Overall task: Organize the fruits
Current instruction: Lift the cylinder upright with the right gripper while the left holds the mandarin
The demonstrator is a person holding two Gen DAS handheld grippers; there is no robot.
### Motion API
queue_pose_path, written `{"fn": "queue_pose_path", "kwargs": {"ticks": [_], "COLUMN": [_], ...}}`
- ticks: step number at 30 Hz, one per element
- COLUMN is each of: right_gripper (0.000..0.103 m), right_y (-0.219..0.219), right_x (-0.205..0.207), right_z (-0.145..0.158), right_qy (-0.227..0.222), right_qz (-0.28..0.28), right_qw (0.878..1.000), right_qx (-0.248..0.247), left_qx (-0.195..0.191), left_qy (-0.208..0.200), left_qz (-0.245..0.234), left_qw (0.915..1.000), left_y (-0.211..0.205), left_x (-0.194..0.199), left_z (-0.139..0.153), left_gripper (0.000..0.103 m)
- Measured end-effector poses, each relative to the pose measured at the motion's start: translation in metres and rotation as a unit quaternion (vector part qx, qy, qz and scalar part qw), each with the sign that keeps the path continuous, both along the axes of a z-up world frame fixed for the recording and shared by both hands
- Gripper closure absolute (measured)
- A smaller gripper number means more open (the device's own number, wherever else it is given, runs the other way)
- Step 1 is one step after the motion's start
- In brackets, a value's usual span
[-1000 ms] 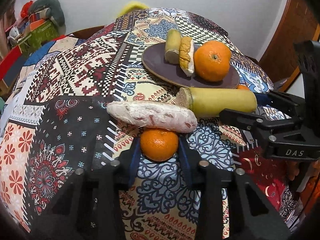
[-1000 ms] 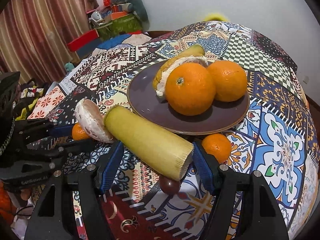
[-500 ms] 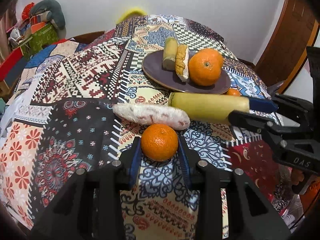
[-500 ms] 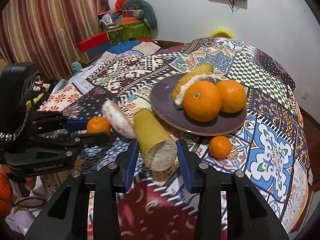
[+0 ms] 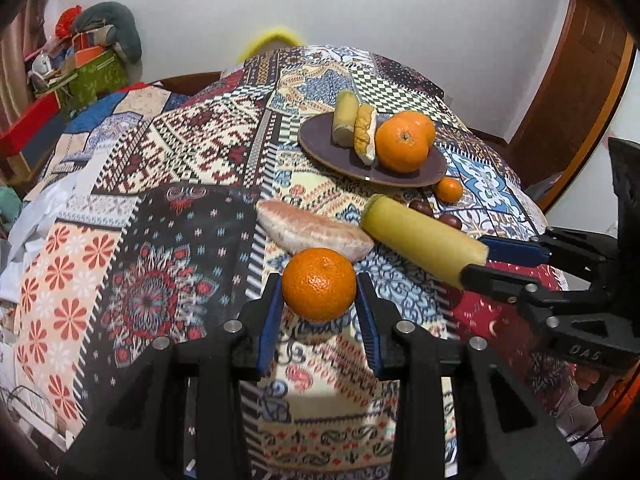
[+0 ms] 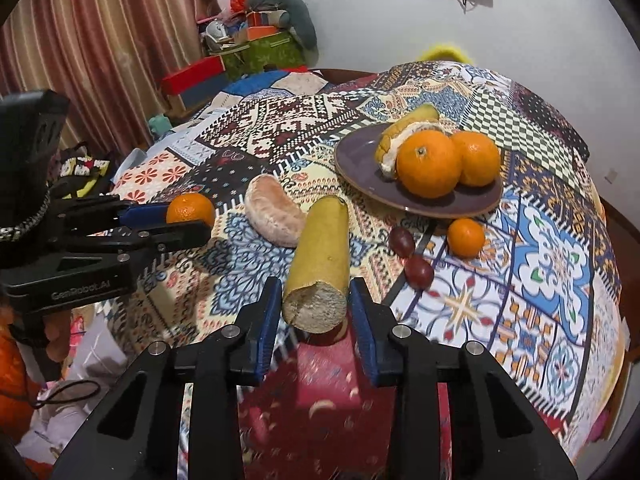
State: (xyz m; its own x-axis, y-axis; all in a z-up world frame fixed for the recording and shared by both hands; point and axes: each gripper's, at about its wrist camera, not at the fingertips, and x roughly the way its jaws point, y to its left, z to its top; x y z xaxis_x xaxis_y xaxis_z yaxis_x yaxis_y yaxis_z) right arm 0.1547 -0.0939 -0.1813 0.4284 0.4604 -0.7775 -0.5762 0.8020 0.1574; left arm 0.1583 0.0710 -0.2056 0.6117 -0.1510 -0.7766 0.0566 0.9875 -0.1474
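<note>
Patchwork cloth in many patterns is spread over the whole desk, and everything is carried on it. Toward the far right corner a dark purple plate is set, loaded with two large oranges, a yellow peel piece and a white-lined peel piece.

Next in size, a long yellow rind piece is clamped at its torn end by the right claw, whose blue pads are pressed on both sides; those jaws have just been closing on it. The rind is held clear of the cloth, near the desk's near right edge, pointing toward the plate.

A pale pink peeled segment is laid on the cloth near the middle of the desk, just beside the rind's far end.

A small mandarin is gripped between the pads of the left claw, held above the cloth just in front of the segment.

A second small mandarin is seen close to the plate's near rim, with two dark red fruits lying beside it.
</note>
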Motion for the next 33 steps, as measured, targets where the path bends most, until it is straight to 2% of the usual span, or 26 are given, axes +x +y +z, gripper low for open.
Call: {"fn": "queue_pose_path", "kwargs": {"ticks": [7,10,15,22,28,33], "right_gripper": [0.071,0.071,0.07,0.067,0.066,0.068], "right_y": [-0.004,-0.005,0.006,0.017,0.02,0.017], "right_x": [-0.014,-0.015,-0.005,0.025,0.039,0.039], "right_z": [-0.008,-0.002,0.003,-0.019,-0.035,-0.033], "right_qy": [0.031,0.033,0.017,0.022,0.045,0.048], "right_qz": [0.001,0.0,0.001,-0.023,-0.025,-0.026], "right_qw": [1.0,0.999,1.0,0.999,0.998,0.998], "right_qx": [-0.005,0.007,-0.006,-0.04,-0.038,-0.022], "left_qx": [-0.006,-0.008,-0.016,-0.019,-0.02,-0.016], "left_qy": [0.013,0.018,0.018,0.016,0.022,0.021], "left_qz": [-0.01,-0.012,-0.013,-0.012,-0.006,-0.006], "left_qw": [0.9998,0.9997,0.9996,0.9996,0.9995,0.9996], "left_y": [-0.004,-0.006,-0.006,-0.003,0.001,0.001], "left_x": [-0.013,-0.014,-0.014,-0.011,-0.005,-0.002], "left_z": [-0.011,-0.014,-0.015,-0.014,-0.019,-0.018], "left_gripper": [0.067,0.067,0.067,0.067,0.067,0.067]}}
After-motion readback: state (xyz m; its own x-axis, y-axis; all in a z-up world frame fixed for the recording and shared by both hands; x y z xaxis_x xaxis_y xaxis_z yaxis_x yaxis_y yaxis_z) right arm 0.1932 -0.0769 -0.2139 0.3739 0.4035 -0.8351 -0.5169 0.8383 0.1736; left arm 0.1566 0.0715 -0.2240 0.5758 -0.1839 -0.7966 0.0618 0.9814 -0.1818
